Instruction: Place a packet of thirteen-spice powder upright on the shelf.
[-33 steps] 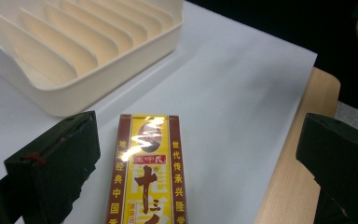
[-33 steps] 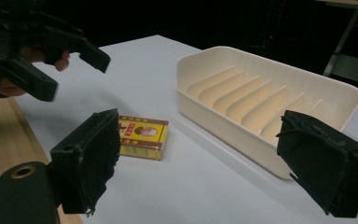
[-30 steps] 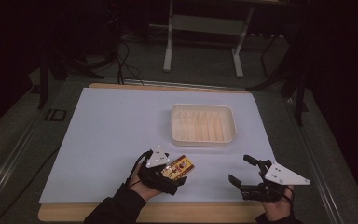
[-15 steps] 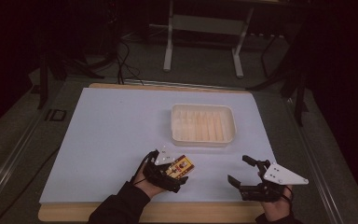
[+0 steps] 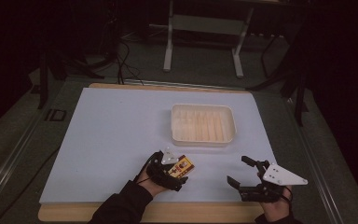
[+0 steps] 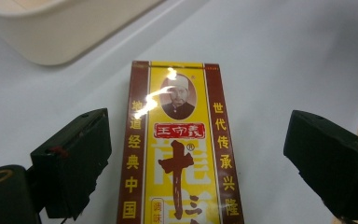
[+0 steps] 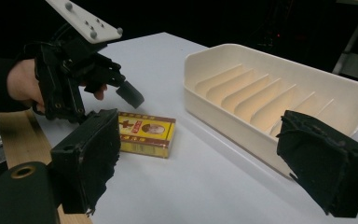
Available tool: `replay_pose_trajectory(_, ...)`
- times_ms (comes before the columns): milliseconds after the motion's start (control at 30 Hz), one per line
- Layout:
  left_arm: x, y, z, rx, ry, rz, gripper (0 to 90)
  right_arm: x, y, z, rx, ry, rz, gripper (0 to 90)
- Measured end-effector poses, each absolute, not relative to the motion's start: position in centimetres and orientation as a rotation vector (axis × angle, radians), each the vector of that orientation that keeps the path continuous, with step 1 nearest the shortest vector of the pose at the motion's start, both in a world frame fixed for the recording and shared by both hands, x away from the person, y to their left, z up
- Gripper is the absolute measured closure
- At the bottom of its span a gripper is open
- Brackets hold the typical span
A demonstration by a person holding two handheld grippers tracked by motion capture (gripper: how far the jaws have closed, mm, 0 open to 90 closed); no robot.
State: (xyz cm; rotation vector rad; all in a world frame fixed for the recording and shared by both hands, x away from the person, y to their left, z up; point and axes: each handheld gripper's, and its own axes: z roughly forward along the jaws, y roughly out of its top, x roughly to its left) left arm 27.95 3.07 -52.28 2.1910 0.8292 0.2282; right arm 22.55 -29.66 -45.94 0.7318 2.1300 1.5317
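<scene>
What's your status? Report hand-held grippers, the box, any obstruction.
Left hand-held gripper jaws closing around the yellow box, pads not yet touching. Right hand-held gripper open, holding nothing. Box flat on the mat, near the ribbed tray. Nothing in the way.

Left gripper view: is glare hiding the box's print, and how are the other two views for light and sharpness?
Left gripper view: a streak of glare crosses the top of the box, the print still legible, while the tray is soft. High view: the room is dark, only the table lit. Right gripper view: its own near jaws are blurred, the box sharp.
</scene>
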Motion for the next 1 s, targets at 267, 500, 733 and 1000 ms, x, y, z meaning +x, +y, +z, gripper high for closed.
replay_pose_trajectory(267, 28.3, 2.6, -52.8, 2.241, 0.835, 0.223, 15.1, 22.6, -29.7, -46.0, 0.731, 2.133, 1.532, 13.2)
replay_pose_trajectory(500, 28.4, 2.5, -53.3, 2.268, 0.867, 0.230, 15.6, 22.6, -29.7, -46.0, 0.732, 2.135, 1.533, 13.2)
replay_pose_trajectory(733, 28.4, 2.2, -53.6, 2.293, 0.841, 0.247, 19.3, 22.6, -29.7, -46.0, 0.733, 2.136, 1.533, 13.2)
replay_pose_trajectory(1000, 28.3, 1.9, -53.7, 2.342, 0.835, 0.287, 21.6, 22.6, -29.7, -46.0, 0.734, 2.138, 1.529, 13.2)
